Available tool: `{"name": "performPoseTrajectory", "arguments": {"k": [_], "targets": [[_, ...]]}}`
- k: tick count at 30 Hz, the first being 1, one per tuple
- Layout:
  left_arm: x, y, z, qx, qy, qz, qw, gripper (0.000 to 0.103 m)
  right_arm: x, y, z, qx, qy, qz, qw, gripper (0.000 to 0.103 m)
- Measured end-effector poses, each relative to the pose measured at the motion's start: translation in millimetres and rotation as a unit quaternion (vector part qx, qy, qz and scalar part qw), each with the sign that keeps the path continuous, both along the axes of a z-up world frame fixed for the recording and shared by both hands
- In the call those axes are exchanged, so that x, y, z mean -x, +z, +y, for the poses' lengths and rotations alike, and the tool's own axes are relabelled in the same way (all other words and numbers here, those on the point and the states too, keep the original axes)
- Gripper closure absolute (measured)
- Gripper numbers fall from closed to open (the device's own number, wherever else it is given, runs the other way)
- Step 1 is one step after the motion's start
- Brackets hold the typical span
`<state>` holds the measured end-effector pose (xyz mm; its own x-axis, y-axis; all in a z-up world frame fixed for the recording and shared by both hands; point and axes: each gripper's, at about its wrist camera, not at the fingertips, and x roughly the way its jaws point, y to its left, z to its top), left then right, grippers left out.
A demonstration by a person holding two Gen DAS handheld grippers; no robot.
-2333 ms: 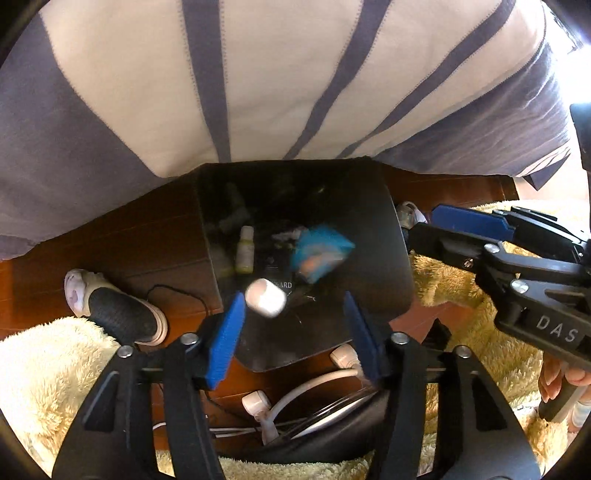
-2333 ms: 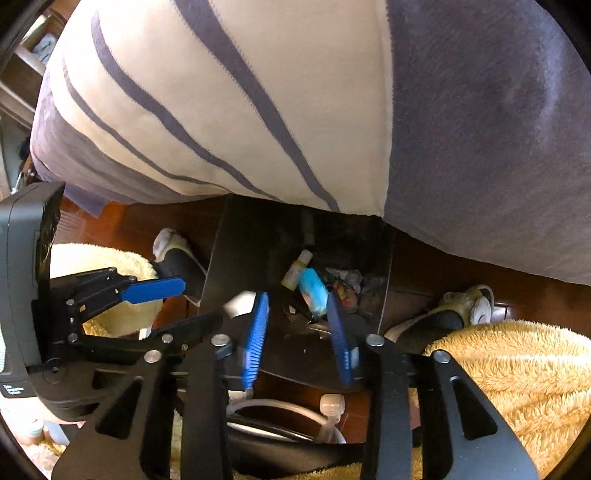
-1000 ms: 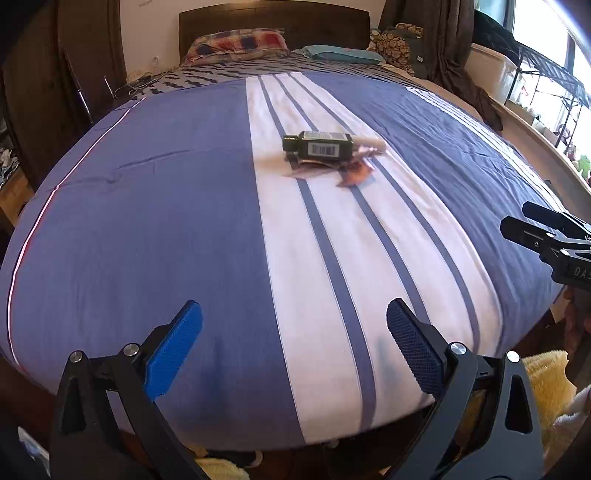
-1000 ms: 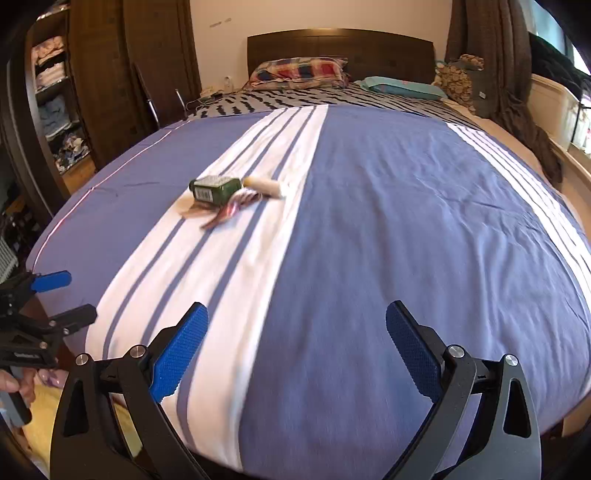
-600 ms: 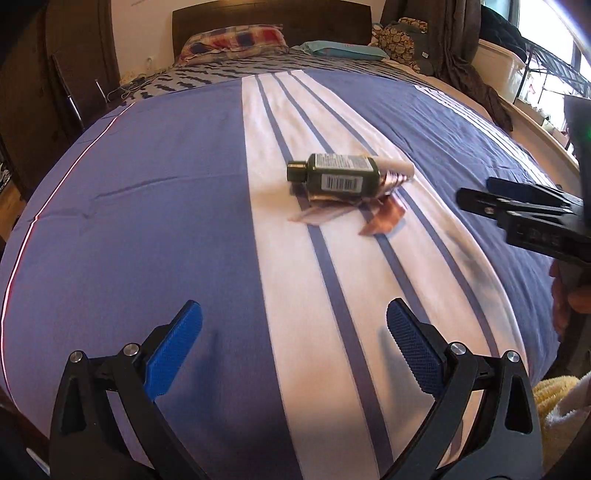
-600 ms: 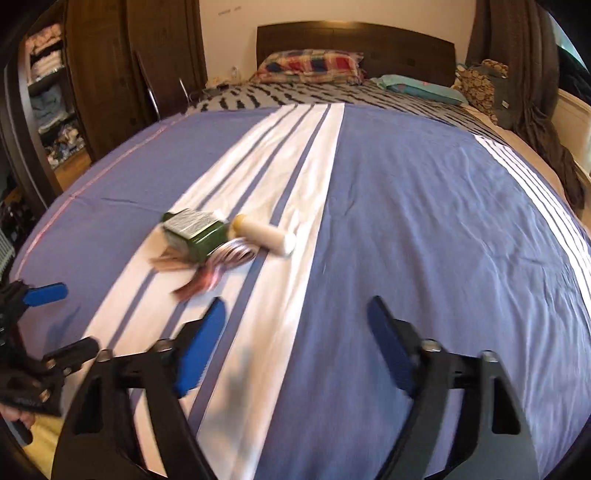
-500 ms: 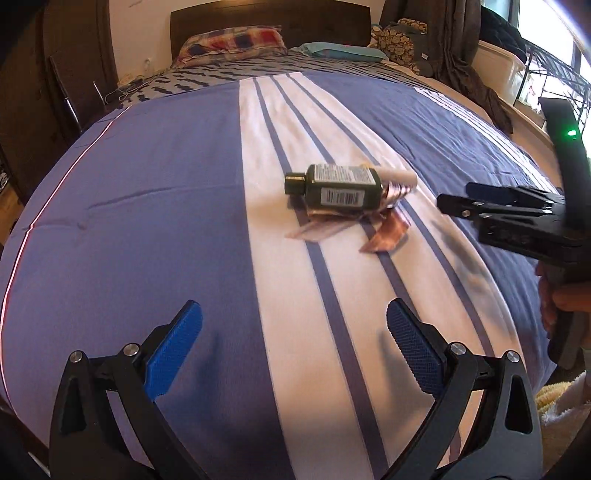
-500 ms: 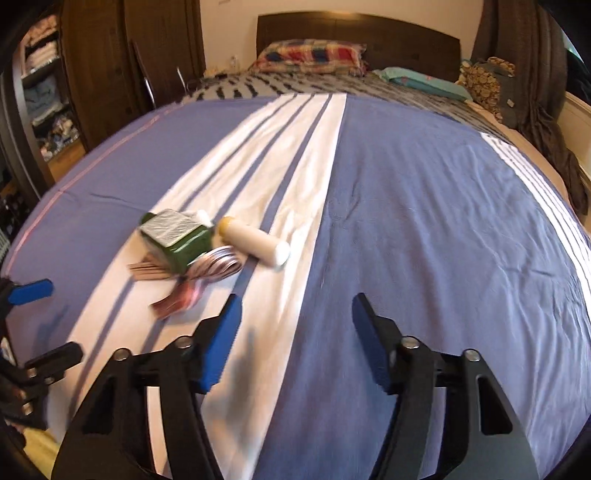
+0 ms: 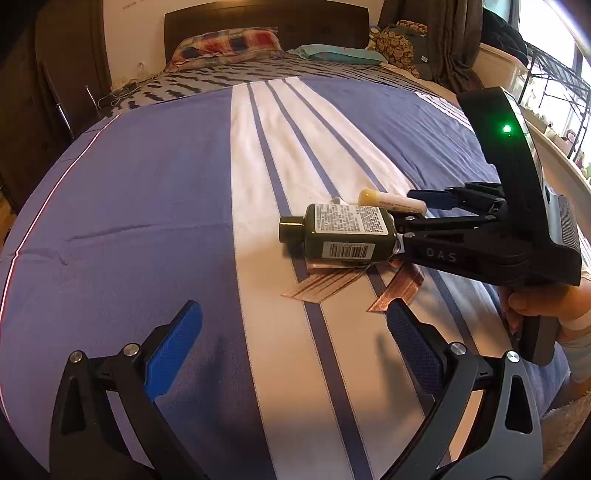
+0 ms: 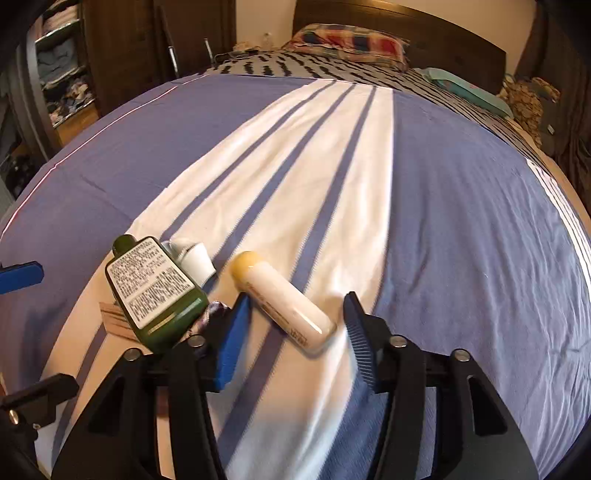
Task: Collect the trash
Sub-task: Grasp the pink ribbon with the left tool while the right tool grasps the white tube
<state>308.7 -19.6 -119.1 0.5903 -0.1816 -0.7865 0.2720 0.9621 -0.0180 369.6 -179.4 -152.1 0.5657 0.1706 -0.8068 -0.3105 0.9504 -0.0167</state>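
A dark green bottle [image 9: 343, 234] [image 10: 157, 293] lies on the striped bed cover, on top of copper-coloured wrappers [image 9: 397, 288]. A white tube with a yellow cap [image 10: 282, 301] [image 9: 391, 201] lies just right of it, and a small white cup [image 10: 194, 260] behind it. My right gripper [image 10: 295, 332] is open, its blue pads on either side of the tube's near end. It shows in the left wrist view [image 9: 417, 210] beside the bottle. My left gripper [image 9: 291, 354] is open and empty, low over the bed, short of the trash.
The bed cover [image 9: 166, 206] is blue with white stripes. Pillows [image 9: 225, 44] and a dark headboard [image 9: 266, 18] lie at the far end. A dark wardrobe [image 10: 122, 44] stands on the left. A window shelf [image 9: 546, 96] runs along the right.
Both grippers have risen from the black bin on the floor to the bed. The right gripper has moved in on the white tube and narrowed its opening. The left has advanced a little.
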Motion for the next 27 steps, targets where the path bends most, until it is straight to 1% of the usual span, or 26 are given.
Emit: {"name": "performPoseTrajectory", "arguments": {"k": [2, 3, 4, 8, 11, 13, 15, 16, 18, 19, 21, 22, 23, 24, 27], "targets": [[-2, -3, -2, 0.0, -0.001, 0.004, 1.0, 0.008, -1, 0, 1, -0.004, 0.005, -0.001, 1.0, 0.068], [-3, -4, -3, -0.001, -0.003, 0.006, 1.0, 0.008, 0, 1, 0, -0.008, 0.006, -0.001, 1.0, 0.075], [-4, -6, -5, -0.002, -0.005, 0.008, 1.0, 0.008, 1, 2, -2, -0.013, 0.006, -0.001, 1.0, 0.079], [-5, -11, -16, -0.002, -0.019, 0.014, 0.9997, 0.008, 7, 6, -16, -0.026, -0.002, -0.002, 1.0, 0.081], [-5, -12, -28, 0.009, -0.032, 0.014, 0.9994, 0.009, 15, 10, -31, -0.032, -0.014, -0.007, 0.999, 0.082], [-5, -12, -37, 0.012, -0.043, 0.012, 0.999, 0.014, 21, 12, -41, -0.034, -0.025, -0.01, 0.999, 0.082], [-5, -15, -49, 0.01, -0.055, 0.015, 0.9983, 0.026, 27, 13, -54, -0.036, -0.038, -0.011, 0.999, 0.082], [-6, -16, -53, 0.01, -0.06, 0.017, 0.998, 0.03, 29, 13, -58, -0.037, -0.041, -0.01, 0.998, 0.082], [-8, -20, -63, 0.011, -0.072, 0.022, 0.9971, 0.043, 36, 13, -67, -0.035, -0.046, -0.012, 0.998, 0.082], [-9, -22, -66, 0.011, -0.074, 0.025, 0.9969, 0.048, 40, 14, -72, -0.035, -0.048, -0.013, 0.998, 0.082], [-12, -25, -72, 0.009, -0.075, 0.027, 0.9968, 0.072, 48, 15, -78, -0.037, -0.049, -0.014, 0.998, 0.082], [-12, -25, -73, 0.009, -0.075, 0.027, 0.9968, 0.078, 53, 16, -82, -0.039, -0.051, -0.016, 0.998, 0.082], [-12, -24, -74, 0.012, -0.075, 0.028, 0.9967, 0.094, 57, 17, -85, -0.041, -0.052, -0.017, 0.998, 0.082], [-12, -22, -74, 0.016, -0.074, 0.03, 0.9966, 0.103, 61, 18, -87, -0.044, -0.053, -0.018, 0.997, 0.082], [-5, -12, -74, 0.012, -0.072, 0.02, 0.9972, 0.103, 75, 21, -92, -0.051, -0.055, -0.022, 0.997, 0.082]]}}
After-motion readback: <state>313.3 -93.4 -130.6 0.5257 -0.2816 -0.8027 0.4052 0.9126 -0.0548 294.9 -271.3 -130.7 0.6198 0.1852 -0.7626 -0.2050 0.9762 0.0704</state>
